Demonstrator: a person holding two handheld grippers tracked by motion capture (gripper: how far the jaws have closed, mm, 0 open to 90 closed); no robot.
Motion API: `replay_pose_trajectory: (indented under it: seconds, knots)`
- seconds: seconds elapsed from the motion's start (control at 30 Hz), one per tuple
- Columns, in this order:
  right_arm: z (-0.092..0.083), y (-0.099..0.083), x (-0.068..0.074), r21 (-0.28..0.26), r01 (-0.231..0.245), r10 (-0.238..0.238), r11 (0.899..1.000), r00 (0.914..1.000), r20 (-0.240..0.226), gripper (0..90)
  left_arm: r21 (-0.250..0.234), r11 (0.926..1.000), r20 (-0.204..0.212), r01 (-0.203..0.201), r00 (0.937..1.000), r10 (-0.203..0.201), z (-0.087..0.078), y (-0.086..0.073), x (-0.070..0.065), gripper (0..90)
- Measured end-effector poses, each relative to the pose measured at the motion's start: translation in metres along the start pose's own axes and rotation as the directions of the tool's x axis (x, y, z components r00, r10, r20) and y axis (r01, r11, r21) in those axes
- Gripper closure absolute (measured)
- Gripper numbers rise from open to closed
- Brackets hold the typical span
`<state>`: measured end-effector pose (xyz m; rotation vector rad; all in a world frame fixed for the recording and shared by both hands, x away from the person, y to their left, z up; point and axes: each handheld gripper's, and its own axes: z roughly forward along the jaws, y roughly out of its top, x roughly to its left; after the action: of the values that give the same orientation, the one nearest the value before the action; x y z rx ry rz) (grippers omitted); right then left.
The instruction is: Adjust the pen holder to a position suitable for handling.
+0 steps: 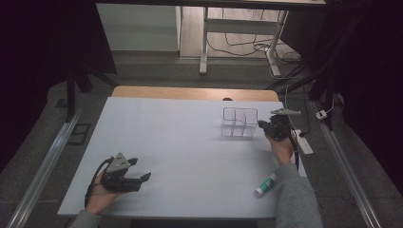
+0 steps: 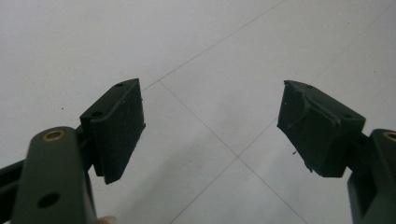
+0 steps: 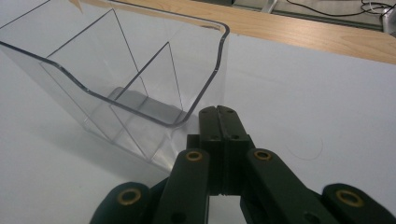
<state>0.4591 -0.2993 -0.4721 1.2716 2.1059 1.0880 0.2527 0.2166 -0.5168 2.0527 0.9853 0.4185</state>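
Right gripper (image 1: pixel 264 126) closed beside clear bin; left gripper (image 1: pixel 141 170) idle, open.

Clear plastic divided bin (image 1: pixel 240 122) stands upright on the white table (image 1: pixel 180 142), out toward 1 o'clock from the person. Right gripper's jaws pressed flat together, nothing between them, tips just at the bin's 3 o'clock corner (image 3: pixel 205 105); whether they touch the wall, cannot tell. Left gripper rests at the table's 7 o'clock, jaws spread wide over bare surface, well apart from the bin. A glue stick (image 1: pixel 264 185) lies at 5 o'clock, by the right sleeve.
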Motion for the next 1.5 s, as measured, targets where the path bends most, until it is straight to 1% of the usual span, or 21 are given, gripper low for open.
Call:
replay_pose_trajectory:
  seconds: [0.1, 0.17, 0.37, 0.57, 0.63, 0.9, 1.23, 1.43, 1.5]
  knots:
    - [0.003, 0.001, -0.003, 0.01, -0.007, 0.007, 1.0, 1.0, -0.004, 89.0, 0.002, 1.0, 0.0, 0.0, 1.0, 0.0, 0.0, 0.0, 0.0, 22.7]
    - [0.005, 0.001, -0.007, 0.005, -0.023, 0.023, 1.0, 0.9997, -0.013, 89.0, 0.004, 1.0, 0.0, -0.001, 1.0, 0.001, 0.001, 0.0, 0.0, 22.7]
    - [0.011, 0.001, -0.011, 0.01, -0.042, 0.042, 0.999, 0.9987, -0.027, 89.0, 0.009, 0.9999, 0.0, -0.005, 1.0, 0.005, 0.001, -0.001, 0.0, 22.7]
    - [0.02, 0.0, -0.011, 0.033, -0.026, 0.027, 0.999, 0.999, -0.035, 89.0, 0.008, 1.0, -0.006, -0.003, 1.0, 0.003, 0.0, -0.002, -0.001, 22.7]
    - [0.022, 0.0, -0.01, 0.034, -0.019, 0.02, 0.999, 0.9994, -0.027, 89.0, 0.01, 0.9999, -0.007, -0.004, 1.0, 0.004, 0.0, -0.002, -0.001, 22.7]
    - [0.025, 0.0, -0.011, 0.028, -0.026, 0.027, 0.999, 0.9989, -0.037, 89.0, 0.014, 0.9999, -0.01, -0.002, 1.0, 0.002, -0.001, -0.004, -0.001, 22.8]
    - [0.03, 0.002, 0.0, 0.03, 0.004, -0.003, 1.0, 0.9988, -0.05, 89.0, 0.015, 0.9999, -0.01, -0.003, 0.9999, 0.003, -0.001, -0.004, -0.001, 22.7]
    - [0.033, 0.003, 0.005, 0.027, -0.003, 0.004, 1.0, 0.9983, -0.059, 89.0, 0.017, 0.9998, -0.01, -0.003, 0.9999, 0.004, 0.0, -0.004, -0.001, 22.8]
    - [0.034, 0.003, 0.008, 0.031, 0.003, -0.001, 1.0, 0.9981, -0.062, 89.0, 0.017, 0.9999, -0.01, -0.004, 0.9999, 0.004, -0.001, -0.004, -0.001, 22.7]
